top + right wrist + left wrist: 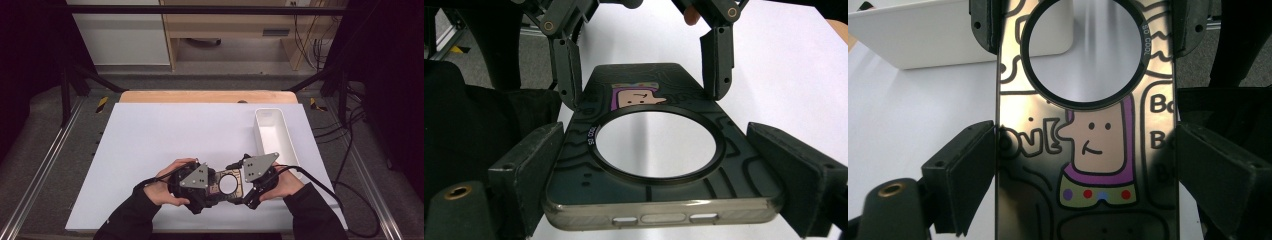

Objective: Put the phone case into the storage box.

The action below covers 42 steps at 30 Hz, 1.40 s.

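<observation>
Two grippers, left gripper (212,186) and right gripper (246,184), clamped on phone case (229,182).

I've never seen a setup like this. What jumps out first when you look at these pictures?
Most striking is the glossy dark phone case with a cartoon face and a big round hole, held above the near edge of the white table between the left gripper and the right gripper, one at each end, jaws closed on its long edges. Beyond the right gripper lies a long white plastic tray.

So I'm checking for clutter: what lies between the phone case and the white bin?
Only bare white table separates the phone case from the white bin, as the high view shows.
</observation>
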Each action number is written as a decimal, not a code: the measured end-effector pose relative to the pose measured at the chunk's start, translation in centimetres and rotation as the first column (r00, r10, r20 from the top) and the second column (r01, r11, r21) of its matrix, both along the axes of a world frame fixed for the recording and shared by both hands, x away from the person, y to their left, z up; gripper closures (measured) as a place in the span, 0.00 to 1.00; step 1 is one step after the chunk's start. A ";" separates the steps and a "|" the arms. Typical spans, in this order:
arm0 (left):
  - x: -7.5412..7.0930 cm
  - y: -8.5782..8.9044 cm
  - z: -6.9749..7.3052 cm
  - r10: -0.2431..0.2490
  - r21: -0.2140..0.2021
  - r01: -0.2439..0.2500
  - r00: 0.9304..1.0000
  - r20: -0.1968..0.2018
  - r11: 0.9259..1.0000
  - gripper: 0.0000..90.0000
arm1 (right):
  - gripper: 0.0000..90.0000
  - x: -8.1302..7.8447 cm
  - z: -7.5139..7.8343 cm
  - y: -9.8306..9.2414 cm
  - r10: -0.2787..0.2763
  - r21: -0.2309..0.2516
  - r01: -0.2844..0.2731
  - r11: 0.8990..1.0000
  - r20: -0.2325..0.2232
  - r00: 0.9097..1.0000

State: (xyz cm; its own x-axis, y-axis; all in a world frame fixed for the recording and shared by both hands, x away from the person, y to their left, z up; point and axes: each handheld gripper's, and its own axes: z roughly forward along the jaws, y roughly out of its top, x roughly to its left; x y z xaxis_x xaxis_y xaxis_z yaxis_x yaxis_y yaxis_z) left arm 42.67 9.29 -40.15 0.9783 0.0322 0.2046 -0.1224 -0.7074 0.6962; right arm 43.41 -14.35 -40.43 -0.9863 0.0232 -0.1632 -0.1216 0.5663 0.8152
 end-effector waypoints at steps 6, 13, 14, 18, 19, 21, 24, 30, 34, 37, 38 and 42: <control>0.1 0.0 -0.1 -0.002 -0.004 0.002 1.000 -0.014 1.000 0.13 | 0.14 0.0 0.0 0.0 -0.002 -0.005 0.002 1.000 -0.006 1.000; 0.1 0.4 0.2 0.004 -0.039 -0.005 1.000 -0.022 0.999 0.08 | 0.14 -0.1 0.1 -0.1 -0.010 -0.007 0.010 1.000 -0.002 1.000; 0.1 0.4 0.2 0.003 -0.038 -0.003 1.000 -0.020 0.999 0.08 | 0.14 -0.1 0.2 -0.1 -0.012 -0.007 0.012 1.000 -0.003 1.000; 0.3 0.9 0.4 0.023 -0.049 -0.025 0.999 -0.036 0.998 0.05 | 0.14 -0.1 0.5 -0.4 -0.020 -0.009 0.020 1.000 -0.002 1.000; 0.3 0.9 0.4 0.027 -0.048 -0.029 0.999 -0.042 0.998 0.05 | 0.14 -0.1 0.6 -0.4 -0.019 -0.015 0.019 1.000 -0.002 1.000; 0.5 1.1 0.4 0.037 -0.038 -0.040 0.997 -0.065 0.998 0.05 | 0.14 -0.1 0.7 -0.6 -0.026 -0.024 0.026 0.999 -0.003 1.000; 0.8 1.2 0.3 0.066 -0.027 -0.068 0.994 -0.086 0.997 0.04 | 0.14 -0.1 1.1 -0.9 -0.029 -0.038 0.028 0.999 -0.013 1.000; 1.3 1.6 0.1 0.073 -0.038 -0.080 0.985 -0.156 0.996 0.03 | 0.14 -0.2 1.9 -1.5 -0.037 -0.066 0.035 0.997 -0.028 0.999; 1.1 1.5 0.0 0.053 -0.022 -0.058 0.983 -0.174 0.998 0.01 | 0.14 -0.3 2.6 -1.7 -0.045 -0.089 0.041 0.995 -0.043 0.998; 0.9 1.3 -0.1 0.056 -0.001 -0.057 0.984 -0.168 0.998 0.01 | 0.14 -0.3 3.1 -1.6 -0.046 -0.110 0.039 0.993 -0.057 0.997; 0.9 1.2 -0.1 0.056 0.005 -0.056 0.984 -0.168 0.998 0.01 | 0.14 -0.3 3.2 -1.6 -0.044 -0.120 0.037 0.992 -0.056 0.997; 0.9 1.0 -0.1 0.056 0.018 -0.054 0.986 -0.160 0.998 0.01 | 0.14 -0.2 4.0 -1.2 -0.039 -0.155 0.027 0.988 -0.073 0.997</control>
State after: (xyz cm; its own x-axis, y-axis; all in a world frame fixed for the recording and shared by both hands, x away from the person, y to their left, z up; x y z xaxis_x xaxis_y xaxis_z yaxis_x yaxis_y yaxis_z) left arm 43.56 10.29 -40.24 0.9953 0.0856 0.0462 0.0296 -0.7192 0.6942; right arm 43.19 -15.57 -36.48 -0.9950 0.0366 -0.0928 -0.0423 0.6881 0.7244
